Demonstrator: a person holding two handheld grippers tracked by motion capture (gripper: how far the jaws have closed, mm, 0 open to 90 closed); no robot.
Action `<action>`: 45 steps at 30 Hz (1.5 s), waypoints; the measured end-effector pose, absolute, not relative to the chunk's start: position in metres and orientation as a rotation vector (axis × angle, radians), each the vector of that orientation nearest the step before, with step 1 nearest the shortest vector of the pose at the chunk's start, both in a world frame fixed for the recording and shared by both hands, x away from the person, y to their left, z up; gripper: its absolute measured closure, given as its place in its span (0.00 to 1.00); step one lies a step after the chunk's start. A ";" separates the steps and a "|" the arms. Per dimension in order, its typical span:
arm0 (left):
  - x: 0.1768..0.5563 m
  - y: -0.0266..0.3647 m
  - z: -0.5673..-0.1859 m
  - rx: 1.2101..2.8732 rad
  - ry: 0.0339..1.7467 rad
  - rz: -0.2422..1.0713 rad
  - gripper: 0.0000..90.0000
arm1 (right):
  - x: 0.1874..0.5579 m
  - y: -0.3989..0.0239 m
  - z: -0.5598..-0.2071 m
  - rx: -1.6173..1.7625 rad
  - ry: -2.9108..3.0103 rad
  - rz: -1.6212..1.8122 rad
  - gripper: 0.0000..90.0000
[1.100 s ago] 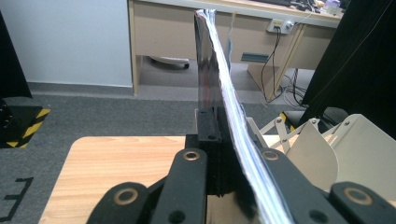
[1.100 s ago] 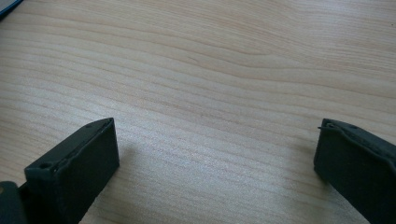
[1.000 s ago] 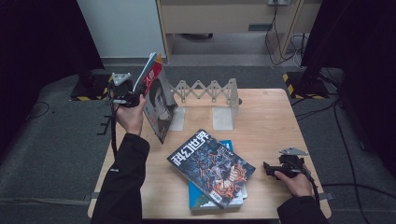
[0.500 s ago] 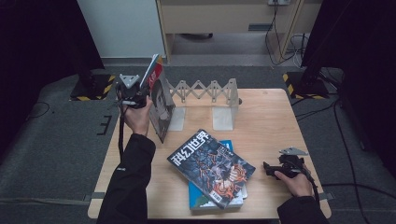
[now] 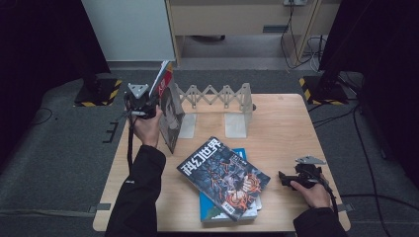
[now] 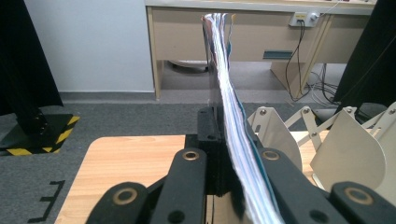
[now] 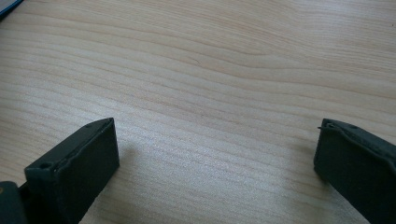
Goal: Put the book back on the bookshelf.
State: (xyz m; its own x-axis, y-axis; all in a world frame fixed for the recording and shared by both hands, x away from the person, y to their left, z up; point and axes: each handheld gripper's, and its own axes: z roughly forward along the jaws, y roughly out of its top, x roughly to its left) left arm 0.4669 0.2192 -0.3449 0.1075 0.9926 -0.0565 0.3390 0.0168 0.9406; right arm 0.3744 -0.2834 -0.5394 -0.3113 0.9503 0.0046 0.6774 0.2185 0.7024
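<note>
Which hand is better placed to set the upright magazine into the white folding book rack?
Left. The left gripper is shut on the upright magazine, just beside the white folding book rack. The right gripper rests open on the wooden table, far from the rack.

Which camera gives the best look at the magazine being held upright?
The high view: there the upright magazine shows its cover, gripped by the left hand-held gripper beside the folding rack. The left gripper view shows its page edges, clamped between the jaws.
</note>
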 end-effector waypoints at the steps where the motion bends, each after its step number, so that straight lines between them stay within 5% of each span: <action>1: 0.466 0.221 -0.346 1.481 1.384 0.905 0.95 | 0.374 -0.283 -0.539 1.502 2.068 0.854 0.00; 17: 0.478 0.239 -0.329 1.593 1.405 0.683 0.85 | 0.374 -0.283 -0.540 1.503 2.067 0.855 0.00; 22: 0.485 0.238 -0.324 1.610 1.422 0.661 0.92 | 0.374 -0.283 -0.539 1.502 2.070 0.856 0.00; 45: 0.485 0.212 -0.332 1.558 1.415 0.929 0.96 | 0.375 -0.283 -0.539 1.492 2.077 0.857 0.00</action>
State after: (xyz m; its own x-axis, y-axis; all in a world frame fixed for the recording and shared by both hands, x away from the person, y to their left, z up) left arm 0.4853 0.2118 -0.3317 0.0977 0.9952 -0.0028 0.3935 -0.0360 0.9186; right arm 0.3747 -0.2828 -0.5395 -0.3202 0.9473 0.0031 0.6741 0.2256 0.7034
